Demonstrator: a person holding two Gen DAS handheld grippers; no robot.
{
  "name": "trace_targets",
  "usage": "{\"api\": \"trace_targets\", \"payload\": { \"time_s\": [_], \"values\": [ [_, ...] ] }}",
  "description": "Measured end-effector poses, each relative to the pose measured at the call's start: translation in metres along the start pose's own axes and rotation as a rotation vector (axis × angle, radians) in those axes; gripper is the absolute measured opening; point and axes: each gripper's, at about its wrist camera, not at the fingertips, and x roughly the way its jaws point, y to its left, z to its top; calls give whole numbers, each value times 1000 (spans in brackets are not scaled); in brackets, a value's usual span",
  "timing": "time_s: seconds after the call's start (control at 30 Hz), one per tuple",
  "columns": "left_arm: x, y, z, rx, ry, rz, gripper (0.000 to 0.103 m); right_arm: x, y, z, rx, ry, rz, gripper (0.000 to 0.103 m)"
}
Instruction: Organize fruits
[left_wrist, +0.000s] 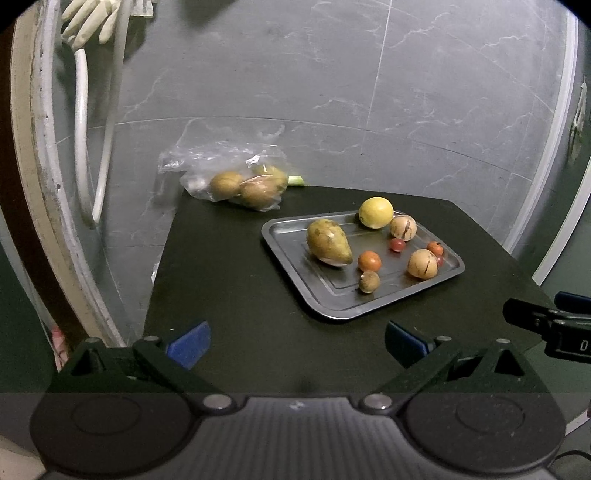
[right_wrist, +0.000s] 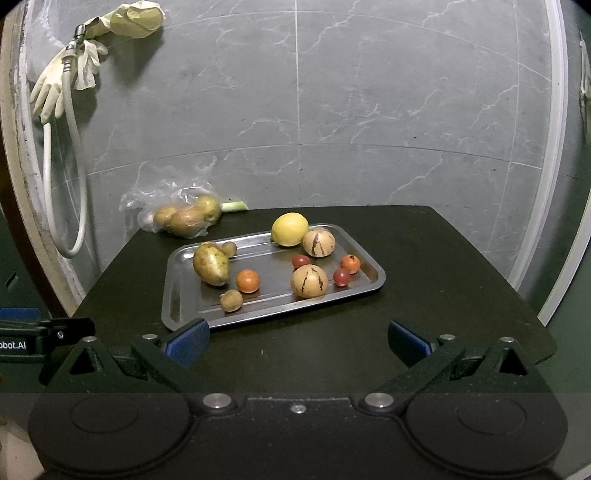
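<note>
A steel tray (right_wrist: 177, 299) (left_wrist: 291, 273) lies on the black table (right_wrist: 443, 266) (left_wrist: 221, 258). On it are a greenish pear (right_wrist: 210, 264) (left_wrist: 328, 243), a yellow lemon (right_wrist: 290, 229) (left_wrist: 376, 212), two tan striped round fruits (right_wrist: 309, 281) (left_wrist: 422, 263), an orange fruit (right_wrist: 248, 281) (left_wrist: 369, 261), small brown fruits (right_wrist: 231, 300) (left_wrist: 369, 281) and several small red tomatoes (right_wrist: 341, 277). My left gripper (left_wrist: 297, 341) is open in front of the tray, nothing between its fingers. My right gripper (right_wrist: 298, 341) is open too, at the tray's near edge.
A clear plastic bag (right_wrist: 181, 216) (left_wrist: 240, 181) with brown fruits sits at the table's back left corner, a green stalk (right_wrist: 234, 206) beside it. A hose (right_wrist: 66, 184) and rubber gloves (right_wrist: 48, 92) hang on the grey marble wall at left. The other gripper shows at each view's edge.
</note>
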Motion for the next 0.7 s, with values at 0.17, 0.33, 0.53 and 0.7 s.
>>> {"api": "trace_targets", "payload": {
  "time_s": [0.17,0.33,0.53,0.7],
  "values": [
    [0,1,0,1,1,-1,103,-1,0,0,-1,-1,1,102],
    [0,1,0,2,1,-2,103,-1,1,0,0,0,-1,102],
    [0,1,0,1,1,-1,103,-1,0,0,-2,2,2,102],
    [0,0,0,0,1,0,103,-1,0,0,-2,2,2,102]
  ]
}}
